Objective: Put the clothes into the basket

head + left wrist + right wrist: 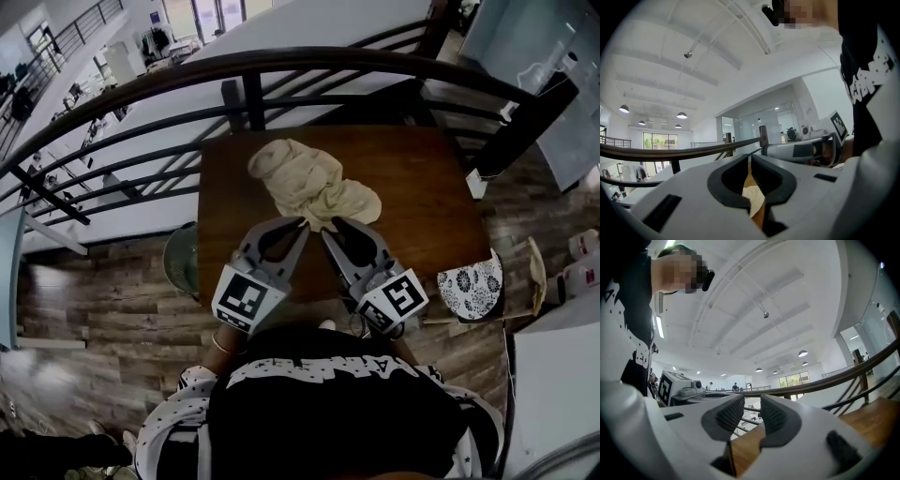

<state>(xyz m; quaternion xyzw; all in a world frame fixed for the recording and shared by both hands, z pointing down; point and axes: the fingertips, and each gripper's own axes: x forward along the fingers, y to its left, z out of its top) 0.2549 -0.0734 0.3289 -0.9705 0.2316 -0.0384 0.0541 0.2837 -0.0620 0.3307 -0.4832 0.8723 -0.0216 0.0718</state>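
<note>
Head view shows us the crumpled beige garment [314, 183] lying on the wooden table [427, 202], just ahead of both tips. Our left hand-held gripper [300, 223] has its jaws pressed together on nothing, the cloth just beyond them. Our right hand-held gripper [337, 227], close beside it, holds its jaws apart, empty. We see a dark railing [281, 66] curving past the table.

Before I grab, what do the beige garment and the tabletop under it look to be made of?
Beige garment: soft, thin fabric, perhaps cotton-like, with a matte finish. It lies crumpled in loose folds. Tabletop: dark brown wood or wood veneer, going by the colour. It looks smooth with a faint sheen, and solid or veneer cannot be told.
</note>
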